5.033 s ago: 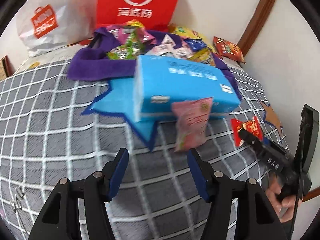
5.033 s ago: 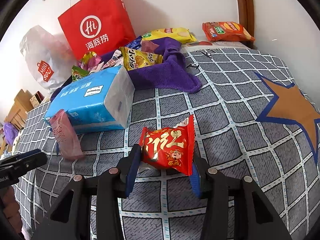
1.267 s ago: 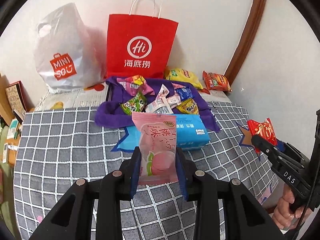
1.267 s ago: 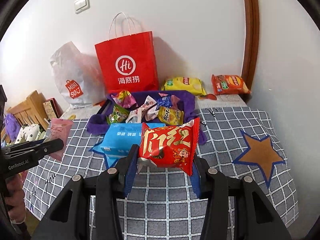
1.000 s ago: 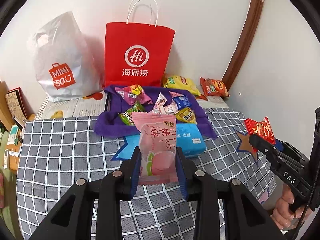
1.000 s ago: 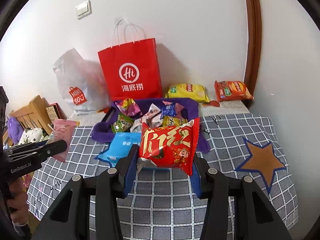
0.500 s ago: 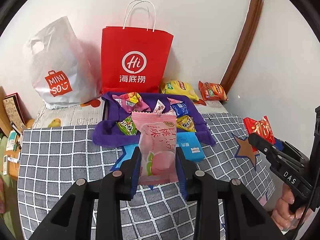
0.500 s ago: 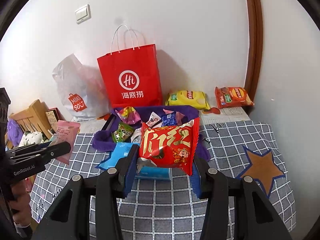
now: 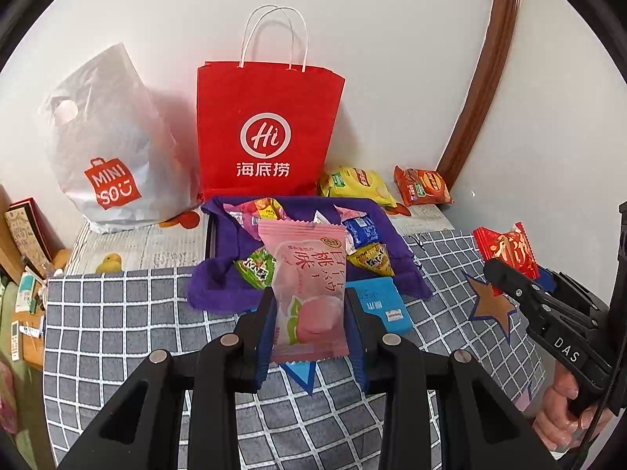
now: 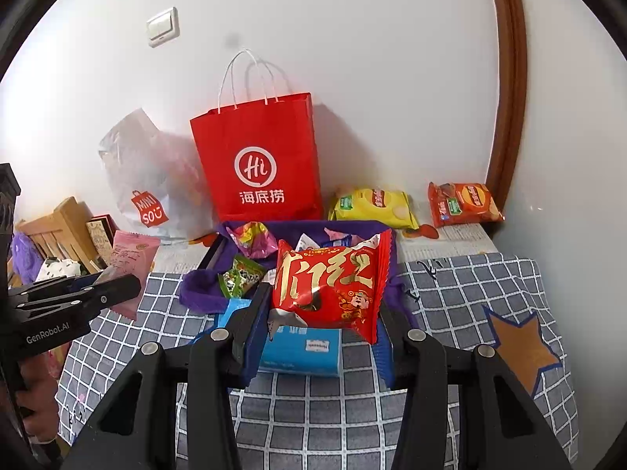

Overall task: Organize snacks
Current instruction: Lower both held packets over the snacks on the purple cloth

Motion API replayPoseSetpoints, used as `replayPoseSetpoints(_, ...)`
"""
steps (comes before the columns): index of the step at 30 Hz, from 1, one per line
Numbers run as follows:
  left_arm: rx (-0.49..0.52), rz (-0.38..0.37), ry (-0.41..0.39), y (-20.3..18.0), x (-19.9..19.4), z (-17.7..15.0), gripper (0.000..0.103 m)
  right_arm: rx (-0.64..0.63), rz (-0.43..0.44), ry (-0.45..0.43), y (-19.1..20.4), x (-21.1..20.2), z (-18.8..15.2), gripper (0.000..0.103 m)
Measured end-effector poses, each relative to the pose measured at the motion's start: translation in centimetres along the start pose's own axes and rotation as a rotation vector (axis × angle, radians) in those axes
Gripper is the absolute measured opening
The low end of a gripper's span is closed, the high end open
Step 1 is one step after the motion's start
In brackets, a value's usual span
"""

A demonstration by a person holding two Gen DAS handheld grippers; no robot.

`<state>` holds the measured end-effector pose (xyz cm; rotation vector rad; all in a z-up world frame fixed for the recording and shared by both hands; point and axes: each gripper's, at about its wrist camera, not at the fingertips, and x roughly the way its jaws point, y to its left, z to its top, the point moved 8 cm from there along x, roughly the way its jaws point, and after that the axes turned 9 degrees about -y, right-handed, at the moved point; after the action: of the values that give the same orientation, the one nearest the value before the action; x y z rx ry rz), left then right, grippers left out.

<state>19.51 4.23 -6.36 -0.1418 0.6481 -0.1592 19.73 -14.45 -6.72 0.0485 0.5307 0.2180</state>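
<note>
Checked grey cloth covers the table (image 10: pixel 450 411). One landmark: the red Hi paper bag (image 9: pixel 266 133), upright against the wall, mouth open, white handles up.

- White Miniso plastic bag (image 9: pixel 109 149): left of the red bag, slumped.
- Purple cloth (image 9: pixel 219 290): directly in front of the red bag, with a heap of small snack packets on it.
- Blue tissue pack (image 10: pixel 301 346): in front of the cloth, nearer the cameras.
- Yellow chip bag (image 10: pixel 372 203) and orange chip bag (image 10: pixel 462 203): right of the red bag, lying flat by the wall.
- Red snack packet (image 10: pixel 333 282): puffy foil, gold characters, crimped ends; clamped in the right tool (image 10: pixel 317 333), held in the air short of the red bag.
- Pink peach-print packet (image 9: pixel 305 293): soft, flat, upright; pinched in the left tool (image 9: pixel 309 333), also aloft in front of the red bag.

Risks, as judgement: both packets are slick and air-filled, so a light pinch may let one slide out; a hard one may burst it. The two tools are near each other and could clash at the bag mouth. A nudge on the rim could tip the light paper bag.
</note>
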Motion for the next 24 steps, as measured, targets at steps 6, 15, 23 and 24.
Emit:
replayPoseSetpoints(6, 0.0, 0.003, -0.003, 0.4, 0.8, 0.9, 0.031, -0.001, 0.003, -0.002, 0.3, 0.9, 0.6, 0.046)
replayPoseSetpoints(15, 0.009, 0.0, -0.013, 0.9, 1.5, 1.9, 0.031, 0.002, 0.014, -0.003, 1.0, 2.9, 1.7, 0.046)
replayPoseSetpoints(23, 0.001, -0.006, -0.01, 1.5, 3.0, 2.6, 0.031, -0.003, 0.007, -0.002, 1.0, 4.4, 2.1, 0.046)
replayPoseSetpoints(24, 0.0, -0.006, -0.008, 1.6, 3.2, 2.7, 0.031, -0.004, 0.007, -0.002, 0.9, 4.5, 2.1, 0.046)
